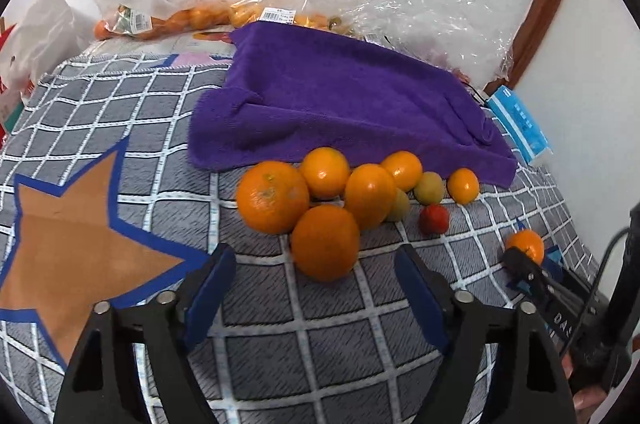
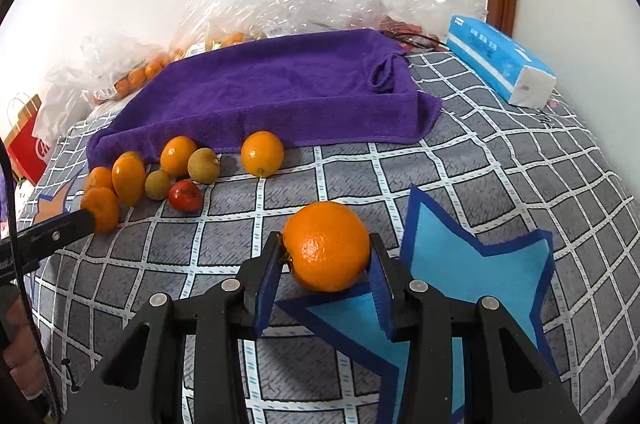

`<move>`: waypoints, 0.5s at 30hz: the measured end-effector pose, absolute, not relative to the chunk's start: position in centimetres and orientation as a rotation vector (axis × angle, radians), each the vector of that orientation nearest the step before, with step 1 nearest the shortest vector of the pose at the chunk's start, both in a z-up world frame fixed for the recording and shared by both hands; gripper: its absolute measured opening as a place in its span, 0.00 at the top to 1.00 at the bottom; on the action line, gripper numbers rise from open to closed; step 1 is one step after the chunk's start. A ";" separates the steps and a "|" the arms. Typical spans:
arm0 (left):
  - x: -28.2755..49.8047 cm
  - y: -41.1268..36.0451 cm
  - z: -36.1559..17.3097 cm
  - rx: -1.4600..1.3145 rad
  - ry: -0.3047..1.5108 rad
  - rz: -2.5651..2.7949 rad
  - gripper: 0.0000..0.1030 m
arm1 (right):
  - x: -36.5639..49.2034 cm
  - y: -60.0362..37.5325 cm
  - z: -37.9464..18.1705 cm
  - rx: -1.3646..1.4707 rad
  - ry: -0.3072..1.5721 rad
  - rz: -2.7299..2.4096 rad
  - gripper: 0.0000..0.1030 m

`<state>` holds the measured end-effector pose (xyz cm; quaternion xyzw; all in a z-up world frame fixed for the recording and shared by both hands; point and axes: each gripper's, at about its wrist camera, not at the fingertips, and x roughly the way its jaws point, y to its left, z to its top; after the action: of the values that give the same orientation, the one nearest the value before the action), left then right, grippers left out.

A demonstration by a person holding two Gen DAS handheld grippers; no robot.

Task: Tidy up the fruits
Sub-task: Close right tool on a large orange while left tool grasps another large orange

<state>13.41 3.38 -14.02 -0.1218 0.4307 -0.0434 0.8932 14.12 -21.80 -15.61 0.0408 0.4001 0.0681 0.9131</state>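
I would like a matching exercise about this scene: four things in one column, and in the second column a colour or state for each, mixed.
Things:
1. towel
2. right gripper
3. tissue pack
4. left gripper

Colour or state:
a. open, nothing between its pads
b. purple
c. shut on an orange
d. light blue and white

Pairs: 1-b, 2-c, 3-d, 4-a

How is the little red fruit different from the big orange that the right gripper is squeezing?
The small red fruit is red; the big round orange is orange. The red fruit is far smaller. It lies free on the grey checked cloth beside two greenish fruits, while the orange is clamped between the right gripper pads near the blue star patch. Both are roundish fruits.
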 end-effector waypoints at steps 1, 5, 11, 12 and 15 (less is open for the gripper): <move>13.6 3.4 -14.1 -0.258 0.894 -0.080 0.33 | 14.1 -21.9 -15.6 0.088 0.824 0.142 0.60; 14.4 3.4 -14.8 -0.285 0.921 -0.051 0.50 | 14.2 -22.1 -15.8 0.100 0.828 0.147 0.60; 14.1 3.5 -14.7 -0.341 0.898 -0.096 0.67 | 14.0 -21.6 -15.6 0.074 0.821 0.156 0.60; 14.0 3.4 -14.6 -0.331 0.899 -0.093 0.67 | 13.9 -21.5 -15.6 0.069 0.820 0.158 0.60; 13.8 3.3 -14.5 -0.320 0.898 -0.100 0.67 | 13.9 -21.4 -15.5 0.062 0.814 0.158 0.60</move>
<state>13.75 3.27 -14.54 -0.1538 0.4322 -0.0481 0.8873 13.88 -21.40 -15.50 0.0301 0.3955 0.0766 0.9148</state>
